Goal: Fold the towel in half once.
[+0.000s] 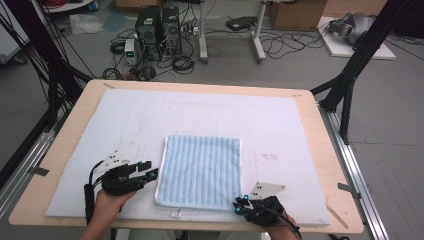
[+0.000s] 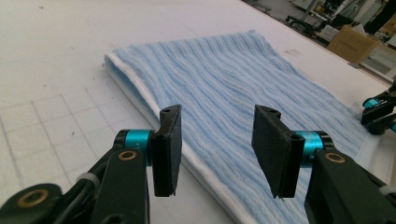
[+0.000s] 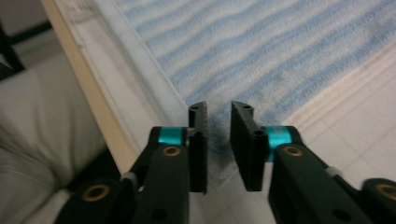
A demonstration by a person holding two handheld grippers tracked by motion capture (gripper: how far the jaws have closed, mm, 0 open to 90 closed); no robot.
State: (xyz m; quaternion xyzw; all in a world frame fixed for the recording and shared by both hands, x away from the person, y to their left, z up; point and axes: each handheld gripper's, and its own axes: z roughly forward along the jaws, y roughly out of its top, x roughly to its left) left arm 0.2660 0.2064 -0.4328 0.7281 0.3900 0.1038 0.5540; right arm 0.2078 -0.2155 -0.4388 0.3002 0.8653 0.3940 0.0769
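Blue striped towel [image 1: 199,170] lies folded between both grippers. The left gripper [image 2: 217,140] gapes half-open, empty; the right gripper [image 3: 218,144] stands slightly parted over the towel's corner, gripping nothing.

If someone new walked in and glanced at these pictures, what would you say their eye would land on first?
Most likely the blue striped towel, lying folded flat in the middle of the white mat on the wooden table. Next come the two black hand-held tools: the left gripper at the towel's left edge, jaws apart with nothing between them, and the right gripper at its near right corner, jaws open by a narrow gap over that corner.
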